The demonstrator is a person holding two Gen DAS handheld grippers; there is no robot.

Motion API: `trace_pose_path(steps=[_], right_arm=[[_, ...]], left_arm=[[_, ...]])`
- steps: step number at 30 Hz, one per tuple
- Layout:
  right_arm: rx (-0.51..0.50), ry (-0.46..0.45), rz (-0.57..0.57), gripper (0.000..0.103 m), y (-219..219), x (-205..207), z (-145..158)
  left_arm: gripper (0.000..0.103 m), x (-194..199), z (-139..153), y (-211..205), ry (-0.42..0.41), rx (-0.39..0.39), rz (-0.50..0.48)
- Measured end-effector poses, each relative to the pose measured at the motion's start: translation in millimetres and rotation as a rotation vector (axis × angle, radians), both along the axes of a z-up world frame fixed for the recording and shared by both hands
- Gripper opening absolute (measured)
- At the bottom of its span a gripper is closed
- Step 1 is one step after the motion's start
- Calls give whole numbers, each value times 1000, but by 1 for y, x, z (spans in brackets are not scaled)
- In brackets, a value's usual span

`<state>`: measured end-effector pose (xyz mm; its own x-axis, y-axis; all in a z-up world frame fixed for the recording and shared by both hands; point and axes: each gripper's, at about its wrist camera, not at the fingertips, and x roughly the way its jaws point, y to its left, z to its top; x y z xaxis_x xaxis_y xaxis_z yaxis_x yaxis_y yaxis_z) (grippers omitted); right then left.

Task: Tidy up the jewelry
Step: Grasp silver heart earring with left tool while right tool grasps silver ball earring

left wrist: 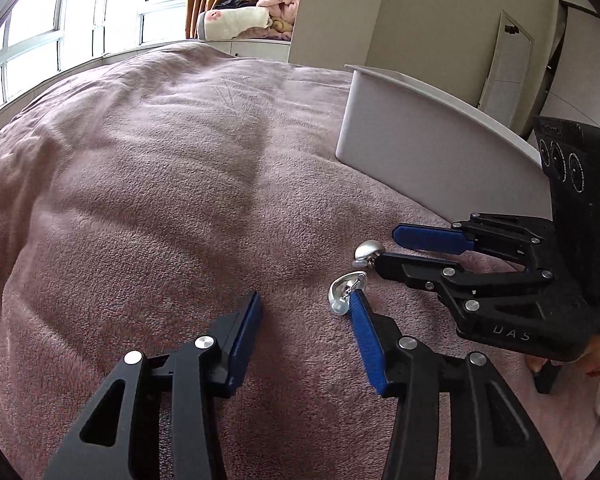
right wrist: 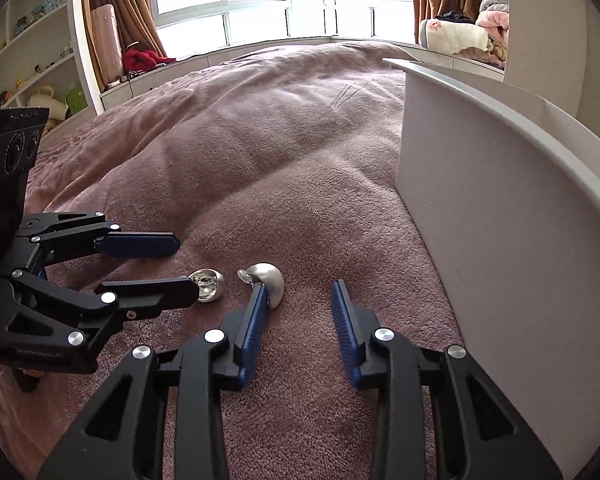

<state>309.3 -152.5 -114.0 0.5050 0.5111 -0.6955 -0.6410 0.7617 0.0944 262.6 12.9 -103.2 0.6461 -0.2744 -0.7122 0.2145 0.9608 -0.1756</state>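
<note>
The black linkages and blue pads of the left tongs (left wrist: 306,312) sat closest to the lens, spread apart with only the mauve fleece blanket (left wrist: 160,180) of the bed between the pads. The open-faced earring (left wrist: 345,291) lay at the very tip of their right-hand finger, touching it rather than sitting in the gap. The right tongs (right wrist: 299,300) were spread as well, pinching nothing. The domed earring (right wrist: 269,282) rested against the tip of their left-hand finger, outside the space between the pads.

The two silver earrings lay near each other but apart, both on the blanket between the two pairs of tongs, whose tips came in from opposite sides and crowded the same small patch. The wall of a white box (right wrist: 480,200) stood just beyond the right tongs' outer finger.

The open-faced earring showed its hollow side and clip upward, its longer side slanting nearly in line with the finger it touched. The domed earring lay rounded side up, its clip end pointing away from the right tongs.
</note>
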Motion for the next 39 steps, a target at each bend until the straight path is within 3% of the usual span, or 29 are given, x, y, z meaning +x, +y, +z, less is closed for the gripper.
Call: trace_pose_path(steps=[3,5,9,13,14,16,18,20,30,39], right_arm=[[15,10,-1,14,-2,1,1],[18,8,1,13,-2,2,1],[25,5,1,7,-3,1,3],[21,1,-11,9,-4,1,5],[23,1,-10,9,-5,1,6],[23,-5,-13,16,-5,0,7],[23,-15,-13,37,-6,-1,8],[28,-23,-6,42,-6,-3,10],[29,-18,36,41,2,-5,12],[-4,-8,41,40,7,-2,5]], left_arm=[[32,1,-2,2,7,-11,9],[16,0,-2,2,8,-23,-2],[12,-1,-2,-2,7,-8,-12],[13,-5,1,-1,-4,-18,8],[18,-7,2,1,-13,-24,21],[28,-13,5,4,-40,-45,27],[35,-15,9,6,-60,-58,27],[37,-16,12,6,-70,-73,10],[37,-15,10,-22,-60,-8,-129],[37,3,0,-25,-24,24,-112]])
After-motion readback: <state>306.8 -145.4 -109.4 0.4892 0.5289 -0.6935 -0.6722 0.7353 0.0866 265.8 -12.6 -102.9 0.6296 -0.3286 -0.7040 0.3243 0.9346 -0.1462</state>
